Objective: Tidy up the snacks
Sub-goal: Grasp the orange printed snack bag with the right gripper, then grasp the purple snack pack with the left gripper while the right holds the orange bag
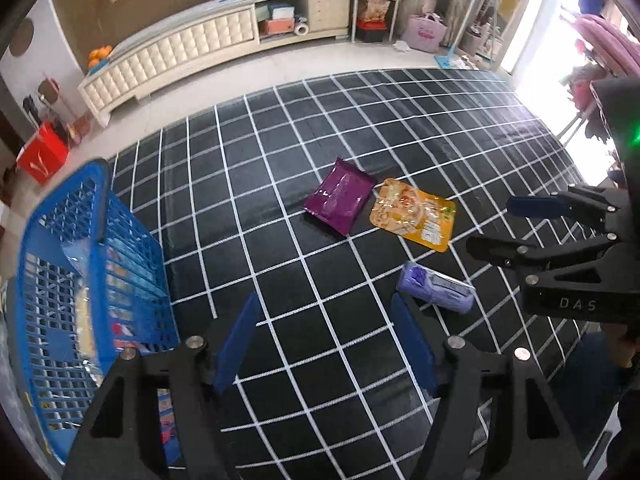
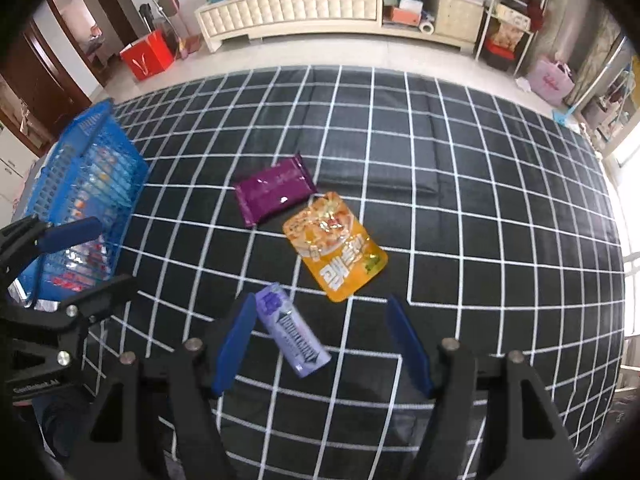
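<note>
Three snack packs lie on the black grid mat: a purple pack (image 1: 339,197) (image 2: 274,189), an orange pouch (image 1: 414,213) (image 2: 335,246), and a small lavender pack (image 1: 435,288) (image 2: 292,330). A blue basket (image 1: 80,292) (image 2: 86,184) with several packs inside stands at the left. My left gripper (image 1: 328,342) is open and empty beside the basket, the lavender pack just past its right finger. My right gripper (image 2: 322,346) is open over the lavender pack, which lies between its fingers near the left one. Each gripper also shows in the other's view: the right gripper (image 1: 520,224) and the left gripper (image 2: 86,252).
The black mat with white grid lines (image 1: 360,128) (image 2: 460,184) covers the floor area. A cream cabinet (image 1: 208,48) (image 2: 320,4), a red bag (image 1: 42,156) (image 2: 148,56) and a pink bag (image 1: 424,32) (image 2: 550,80) stand beyond it.
</note>
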Demonstrator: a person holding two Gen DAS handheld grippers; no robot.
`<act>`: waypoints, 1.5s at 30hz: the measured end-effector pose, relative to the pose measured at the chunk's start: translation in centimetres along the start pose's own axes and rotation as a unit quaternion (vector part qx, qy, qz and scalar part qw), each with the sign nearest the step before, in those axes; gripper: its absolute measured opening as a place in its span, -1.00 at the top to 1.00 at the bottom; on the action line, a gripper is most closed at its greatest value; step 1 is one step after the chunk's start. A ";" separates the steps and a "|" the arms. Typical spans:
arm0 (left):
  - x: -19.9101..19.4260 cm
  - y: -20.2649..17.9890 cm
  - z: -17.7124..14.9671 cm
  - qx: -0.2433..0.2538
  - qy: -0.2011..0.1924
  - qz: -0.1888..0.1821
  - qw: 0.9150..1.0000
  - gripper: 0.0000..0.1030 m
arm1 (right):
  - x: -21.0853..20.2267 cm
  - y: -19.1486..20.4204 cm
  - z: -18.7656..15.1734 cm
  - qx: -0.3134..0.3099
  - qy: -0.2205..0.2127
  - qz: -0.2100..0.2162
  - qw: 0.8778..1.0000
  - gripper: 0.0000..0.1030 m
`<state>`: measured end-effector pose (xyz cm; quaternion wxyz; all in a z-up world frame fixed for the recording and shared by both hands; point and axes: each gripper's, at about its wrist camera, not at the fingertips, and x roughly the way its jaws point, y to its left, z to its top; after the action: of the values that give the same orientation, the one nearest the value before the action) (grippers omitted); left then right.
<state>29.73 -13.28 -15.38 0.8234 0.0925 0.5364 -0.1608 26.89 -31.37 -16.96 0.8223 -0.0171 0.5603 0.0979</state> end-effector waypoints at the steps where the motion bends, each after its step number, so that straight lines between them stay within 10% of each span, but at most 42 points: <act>1: 0.7 0.1 0.1 -0.005 0.002 0.004 1.000 -0.29 | 0.4 -0.1 0.1 -0.003 0.002 0.002 1.000 -0.39; 28: 7.4 0.7 0.8 -0.030 0.042 -0.002 0.999 -0.29 | 7.9 -0.9 0.4 -0.143 0.015 -0.007 0.990 -0.49; 45: 4.1 1.6 0.3 -0.038 0.027 -0.007 0.999 -0.29 | 6.1 -0.1 -0.2 -0.069 -0.004 0.036 0.997 0.75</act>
<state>32.13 -12.56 -19.05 0.8101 0.0619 0.5650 -0.1439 28.90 -30.61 -22.66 0.8175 -0.0532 0.5490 0.1656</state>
